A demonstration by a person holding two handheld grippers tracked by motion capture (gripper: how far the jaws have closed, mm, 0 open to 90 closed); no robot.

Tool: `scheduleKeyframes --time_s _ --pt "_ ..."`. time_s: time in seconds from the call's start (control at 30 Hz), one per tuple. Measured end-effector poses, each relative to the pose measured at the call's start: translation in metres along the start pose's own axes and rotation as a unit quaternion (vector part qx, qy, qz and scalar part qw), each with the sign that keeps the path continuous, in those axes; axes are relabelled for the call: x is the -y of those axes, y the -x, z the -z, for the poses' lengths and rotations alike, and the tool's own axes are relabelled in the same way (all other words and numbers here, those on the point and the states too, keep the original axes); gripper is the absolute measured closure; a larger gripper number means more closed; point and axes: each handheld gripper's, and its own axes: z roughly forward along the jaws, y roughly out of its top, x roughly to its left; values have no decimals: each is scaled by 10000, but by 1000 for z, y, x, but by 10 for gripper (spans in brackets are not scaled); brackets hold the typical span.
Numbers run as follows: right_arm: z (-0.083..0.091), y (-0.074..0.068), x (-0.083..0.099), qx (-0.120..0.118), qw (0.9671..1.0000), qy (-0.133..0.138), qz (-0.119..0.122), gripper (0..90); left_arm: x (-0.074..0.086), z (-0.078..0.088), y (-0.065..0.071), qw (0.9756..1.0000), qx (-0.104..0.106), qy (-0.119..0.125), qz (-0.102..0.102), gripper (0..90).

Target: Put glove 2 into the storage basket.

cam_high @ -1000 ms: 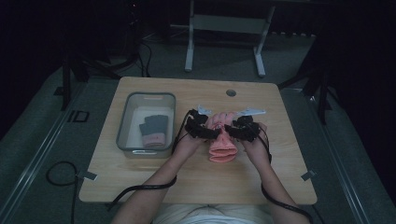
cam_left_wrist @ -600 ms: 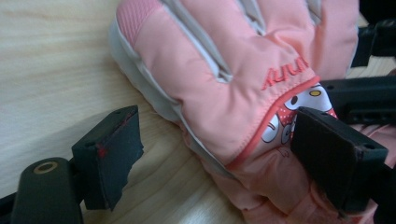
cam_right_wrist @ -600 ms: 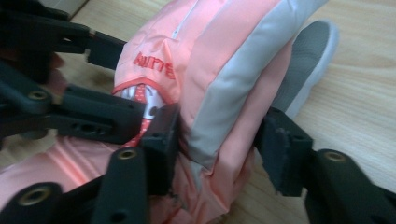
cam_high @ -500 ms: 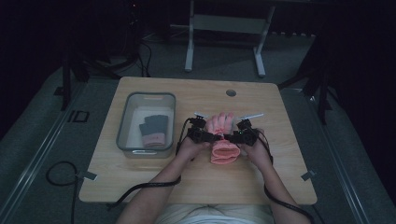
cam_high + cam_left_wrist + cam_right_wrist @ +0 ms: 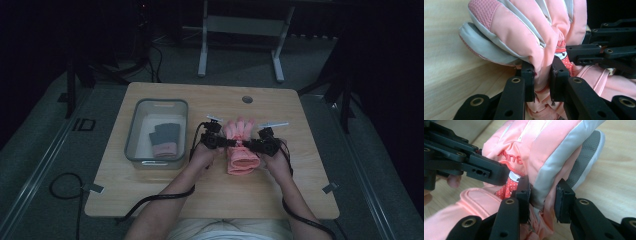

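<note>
Your left gripper (image 5: 235, 143) pinches the pink glove (image 5: 241, 147) at its middle. In the left gripper view, both jaws of this gripper (image 5: 542, 80) press a fold of pink fabric flat between their pads; the jaws have just been closing onto that fold. The glove's fingers, pink with grey trim, bulge above the jaws and lie over the table (image 5: 446, 62).

Your right gripper (image 5: 246, 145) meets the glove from the opposite side. In the right gripper view, its jaws (image 5: 543, 196) straddle the glove's grey-edged side (image 5: 549, 170). The left pad touches the fabric; the right pad sits just beside it, and you cannot tell from this view whether it presses. These jaws have just been closing with the glove between them.

The two grippers face each other across the glove, tips close together. Each gripper view shows the other gripper's black linkage against the glove near a red dotted print (image 5: 505, 190).

The glove lies on the table (image 5: 300, 115) slightly right of centre, fingers pointing away from you and cuff toward you. The wrist section bunches where the grippers hold it.

A clear bin (image 5: 134, 135) stands on the table to the left of your left hand (image 5: 205, 152), apart from the glove. Inside it lies a dark glove (image 5: 164, 140) with a pink cuff.
</note>
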Motion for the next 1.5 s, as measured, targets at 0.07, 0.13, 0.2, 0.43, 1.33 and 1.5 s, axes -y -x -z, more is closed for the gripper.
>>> scheduleKeyframes --time_s 0.07,0.13,0.2,0.43,1.33,1.5 --pt "6 -1 -3 -1 9999 138 -10 696 -6 6 6 10000 25 53 -64 773" --pt "14 -2 -7 -33 9996 280 -19 696 -13 14 13 9998 46 116 -159 774" --pt "22 -4 -12 -48 9992 403 13 696 -19 21 18 9996 33 162 -246 775" --pt "44 -19 -36 -107 9967 802 112 695 -40 54 35 9981 -11 387 -470 774" --pt "3 -111 -112 -569 9925 888 619 695 -42 175 -7 9944 -672 744 -333 771" --pt "-11 -132 -122 -671 9914 839 749 695 -34 196 -20 9935 -753 813 -266 771"
